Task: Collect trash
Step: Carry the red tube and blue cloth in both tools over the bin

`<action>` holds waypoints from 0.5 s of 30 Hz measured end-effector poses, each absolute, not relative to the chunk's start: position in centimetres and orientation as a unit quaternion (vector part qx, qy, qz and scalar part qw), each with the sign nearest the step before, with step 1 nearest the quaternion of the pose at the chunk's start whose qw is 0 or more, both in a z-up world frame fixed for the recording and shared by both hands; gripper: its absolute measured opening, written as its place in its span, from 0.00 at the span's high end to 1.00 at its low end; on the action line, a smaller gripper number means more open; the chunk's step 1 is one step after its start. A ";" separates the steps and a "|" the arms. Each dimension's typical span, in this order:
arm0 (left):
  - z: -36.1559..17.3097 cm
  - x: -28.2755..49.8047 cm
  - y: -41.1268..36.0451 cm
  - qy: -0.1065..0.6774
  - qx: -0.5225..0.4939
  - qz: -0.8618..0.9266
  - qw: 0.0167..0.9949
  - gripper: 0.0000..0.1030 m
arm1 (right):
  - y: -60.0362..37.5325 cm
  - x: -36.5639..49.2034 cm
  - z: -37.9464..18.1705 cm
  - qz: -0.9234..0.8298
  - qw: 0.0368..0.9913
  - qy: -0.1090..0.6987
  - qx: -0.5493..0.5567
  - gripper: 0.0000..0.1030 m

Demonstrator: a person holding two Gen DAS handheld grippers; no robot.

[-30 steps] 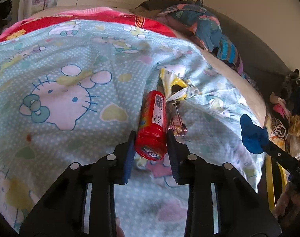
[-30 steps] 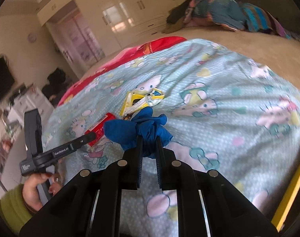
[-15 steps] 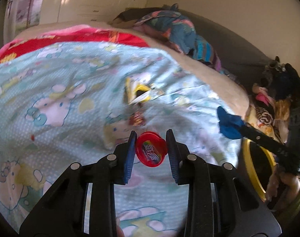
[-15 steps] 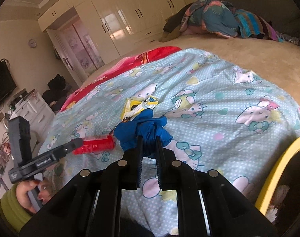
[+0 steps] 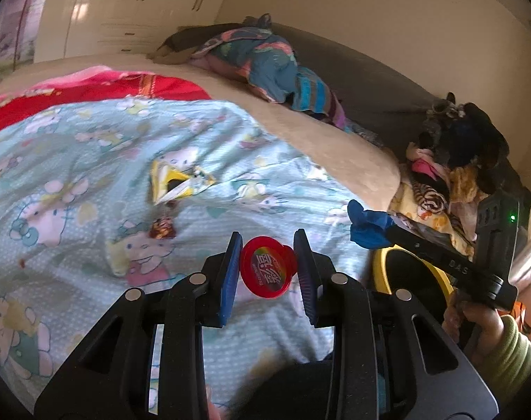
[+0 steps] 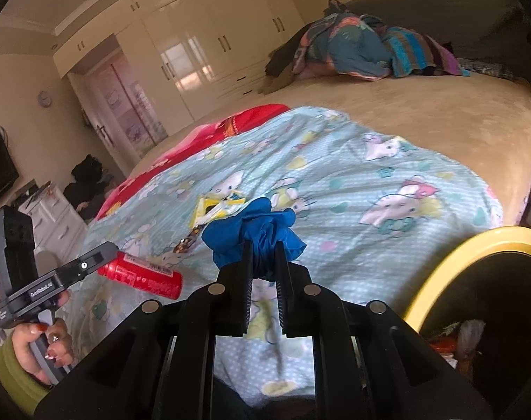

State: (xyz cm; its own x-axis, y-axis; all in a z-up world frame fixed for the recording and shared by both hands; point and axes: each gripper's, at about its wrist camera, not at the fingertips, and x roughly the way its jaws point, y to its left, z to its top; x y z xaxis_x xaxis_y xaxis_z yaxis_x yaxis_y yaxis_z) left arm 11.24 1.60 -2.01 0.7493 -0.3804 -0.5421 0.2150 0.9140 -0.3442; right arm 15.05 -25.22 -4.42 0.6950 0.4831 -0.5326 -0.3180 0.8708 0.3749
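Observation:
My left gripper [image 5: 267, 269] is shut on a red candy tube [image 5: 268, 271] and holds it end-on above the blue cartoon-print blanket [image 5: 90, 161]. The tube also shows in the right wrist view [image 6: 142, 274]. My right gripper [image 6: 263, 262] is shut on a crumpled blue glove [image 6: 254, 231], which also shows in the left wrist view [image 5: 367, 225]. A yellow wrapper [image 5: 176, 183] and a small dark red wrapper [image 5: 162, 229] lie on the blanket. The yellow-rimmed bin [image 6: 451, 269] stands beside the bed at the lower right.
A pile of clothes [image 5: 272, 66] lies at the bed's far end. More clothes and a dark toy [image 5: 454, 161] are heaped by the bed's right side. White wardrobes [image 6: 202, 45] line the far wall.
My left gripper lifted the red tube off the blanket and tilted it end-on. Both grippers drew back from the bed, and the yellow bin came into view on the right.

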 end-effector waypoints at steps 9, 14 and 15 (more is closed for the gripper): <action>-0.7 11.1 -1.6 0.305 -0.113 -0.193 0.926 0.77 | -29.7 14.1 -3.8 0.178 0.922 0.310 0.150 0.89; -0.3 11.0 -3.3 0.304 -0.102 -0.209 0.924 0.77 | -32.0 13.2 -3.7 0.154 0.926 0.305 0.159 0.88; -0.2 10.9 -3.8 0.303 -0.099 -0.213 0.923 0.77 | -32.7 13.0 -3.7 0.147 0.927 0.304 0.161 0.88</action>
State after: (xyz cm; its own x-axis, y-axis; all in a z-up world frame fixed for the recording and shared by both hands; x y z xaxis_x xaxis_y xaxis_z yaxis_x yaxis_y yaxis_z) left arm 10.95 -3.77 -0.23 0.7249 -0.4543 -0.5178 0.3341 0.8892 -0.3125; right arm 13.05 -32.67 -3.75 0.7718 0.3716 -0.5161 -0.1753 0.9044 0.3891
